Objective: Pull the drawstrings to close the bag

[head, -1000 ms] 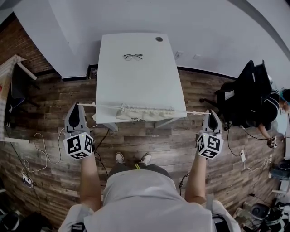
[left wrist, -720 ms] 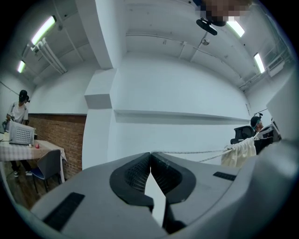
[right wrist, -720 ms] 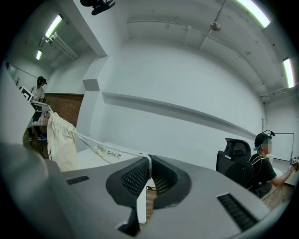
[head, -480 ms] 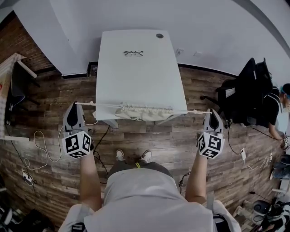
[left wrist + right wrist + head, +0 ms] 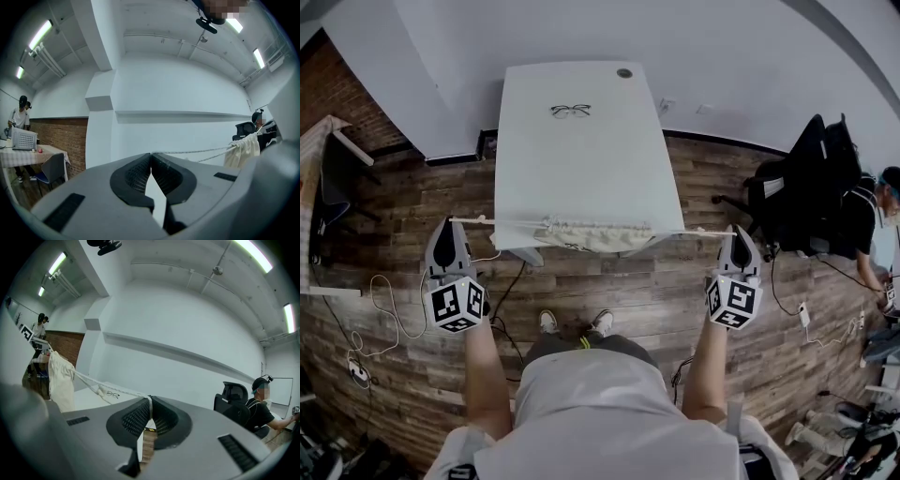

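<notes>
Bag at near edge of table, between grippers. Left drawstring runs left to left gripper, beyond table side. Right drawstring runs right to right gripper. Glasses on table, well behind bag. Office chair right of table.

Bright ceiling tubes, heavy fisheye warp, dark corners
</notes>
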{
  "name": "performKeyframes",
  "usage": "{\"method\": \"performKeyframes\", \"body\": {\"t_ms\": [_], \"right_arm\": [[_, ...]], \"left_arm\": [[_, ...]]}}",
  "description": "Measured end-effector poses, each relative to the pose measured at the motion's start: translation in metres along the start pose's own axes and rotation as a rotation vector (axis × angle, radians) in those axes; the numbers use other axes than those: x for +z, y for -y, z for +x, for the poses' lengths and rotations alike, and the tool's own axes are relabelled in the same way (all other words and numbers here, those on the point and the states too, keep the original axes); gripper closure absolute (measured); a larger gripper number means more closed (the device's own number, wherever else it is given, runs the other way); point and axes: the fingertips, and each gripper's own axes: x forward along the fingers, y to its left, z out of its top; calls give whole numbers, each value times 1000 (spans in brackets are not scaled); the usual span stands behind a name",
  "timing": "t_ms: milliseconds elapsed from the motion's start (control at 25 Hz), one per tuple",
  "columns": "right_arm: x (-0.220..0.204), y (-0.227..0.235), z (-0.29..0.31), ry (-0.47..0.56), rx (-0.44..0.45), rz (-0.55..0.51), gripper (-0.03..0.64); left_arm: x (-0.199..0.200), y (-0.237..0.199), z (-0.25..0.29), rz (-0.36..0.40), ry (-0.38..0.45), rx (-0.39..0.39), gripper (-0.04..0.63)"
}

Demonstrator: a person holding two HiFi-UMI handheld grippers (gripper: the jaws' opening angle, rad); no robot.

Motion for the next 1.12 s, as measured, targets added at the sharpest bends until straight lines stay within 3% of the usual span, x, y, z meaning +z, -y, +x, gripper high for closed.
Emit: {"method": "performKeyframes", "body": {"t_ms": [1120], "right_arm": [[-5, 25, -27, 38, -32, 44, 581]], "left_arm": [[6, 16, -7, -60, 26, -20, 575]]}}
